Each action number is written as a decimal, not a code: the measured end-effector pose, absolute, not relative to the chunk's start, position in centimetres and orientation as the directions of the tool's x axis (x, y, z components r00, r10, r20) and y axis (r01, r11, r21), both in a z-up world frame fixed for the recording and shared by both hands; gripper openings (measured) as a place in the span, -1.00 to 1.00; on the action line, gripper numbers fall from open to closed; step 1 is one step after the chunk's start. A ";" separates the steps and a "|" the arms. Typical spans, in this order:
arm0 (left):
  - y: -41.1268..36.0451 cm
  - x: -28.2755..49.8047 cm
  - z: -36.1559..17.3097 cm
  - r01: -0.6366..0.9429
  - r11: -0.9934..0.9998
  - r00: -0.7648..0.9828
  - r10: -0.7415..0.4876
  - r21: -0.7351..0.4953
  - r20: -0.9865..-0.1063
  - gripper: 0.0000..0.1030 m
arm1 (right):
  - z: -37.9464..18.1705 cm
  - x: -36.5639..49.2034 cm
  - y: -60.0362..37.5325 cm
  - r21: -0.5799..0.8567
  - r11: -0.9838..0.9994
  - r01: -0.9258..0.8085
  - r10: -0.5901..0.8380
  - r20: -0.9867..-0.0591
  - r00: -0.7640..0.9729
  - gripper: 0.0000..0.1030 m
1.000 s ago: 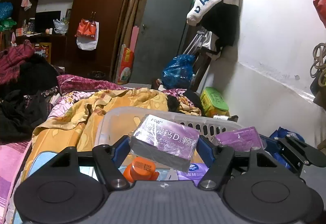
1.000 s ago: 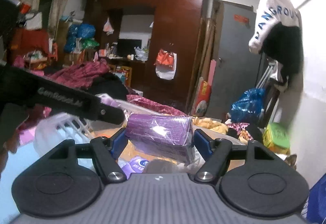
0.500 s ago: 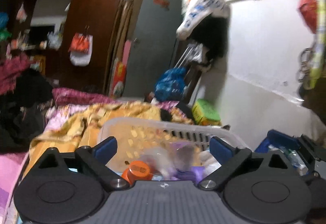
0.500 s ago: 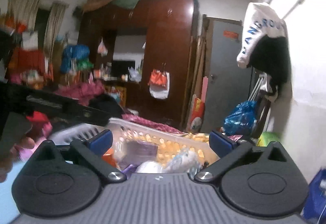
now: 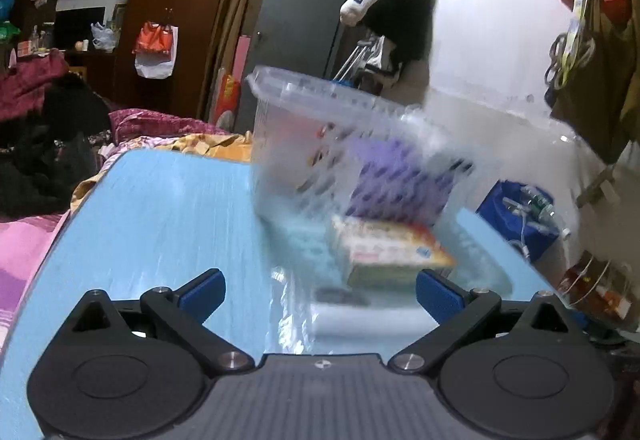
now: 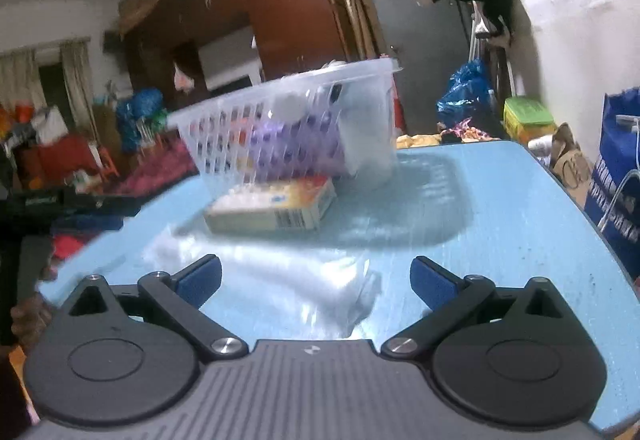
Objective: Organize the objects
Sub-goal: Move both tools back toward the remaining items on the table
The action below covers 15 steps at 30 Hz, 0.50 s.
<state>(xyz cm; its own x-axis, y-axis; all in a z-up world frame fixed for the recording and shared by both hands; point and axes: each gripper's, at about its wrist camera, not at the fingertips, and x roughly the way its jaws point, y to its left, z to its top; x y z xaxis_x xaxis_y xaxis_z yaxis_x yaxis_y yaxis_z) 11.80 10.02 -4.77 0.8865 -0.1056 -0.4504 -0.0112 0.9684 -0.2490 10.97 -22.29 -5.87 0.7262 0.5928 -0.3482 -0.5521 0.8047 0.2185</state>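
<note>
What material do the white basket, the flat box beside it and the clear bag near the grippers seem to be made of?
Basket: likely moulded plastic, translucent white, with slotted walls showing the purple packs inside.
Box: apparently printed cardboard; sharp edges, barcode on its end.
Bag: probably thin plastic film, glossy and crinkled; blur leaves this uncertain.

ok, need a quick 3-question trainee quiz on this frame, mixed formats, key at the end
1. True or false: both the left gripper and the right gripper are open with nothing between their fingers.
2. Multiple choice: the flat box lies A) inside the basket, B) on the blue table in front of the basket, C) between the right gripper's fingers.
3. Fill in: the white slotted basket holds packs of mostly ______ colour.

Key
1. True.
2. B. It lies on the table, at the basket's near side.
3. Purple.
</note>
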 end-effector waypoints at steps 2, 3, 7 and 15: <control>9.6 12.2 -5.6 -0.021 0.972 0.876 -0.094 -0.232 -0.472 0.97 | -6.0 10.8 -21.8 0.187 0.814 -0.550 0.578 -0.350 0.737 0.93; 9.3 12.5 -5.8 -0.007 0.974 0.871 -0.105 -0.228 -0.479 0.96 | -6.2 10.8 -21.5 0.173 0.811 -0.558 0.580 -0.356 0.732 0.80; 8.0 13.2 -6.7 0.024 0.980 0.854 -0.124 -0.199 -0.505 0.94 | -7.4 10.7 -21.3 0.142 0.817 -0.558 0.567 -0.366 0.737 0.56; 5.1 13.2 -7.4 0.051 0.996 0.853 -0.084 -0.079 -0.515 0.63 | -8.4 9.4 -21.3 0.063 0.814 -0.577 0.560 -0.350 0.751 0.26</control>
<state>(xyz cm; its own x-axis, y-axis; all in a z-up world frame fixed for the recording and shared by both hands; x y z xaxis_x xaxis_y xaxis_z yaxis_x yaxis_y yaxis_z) 13.15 5.09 -7.41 0.8533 -0.0843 -0.5145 0.0509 0.9956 -0.0786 9.40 -21.29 -8.43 0.7513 0.5596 -0.3497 -0.5773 0.8141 0.0625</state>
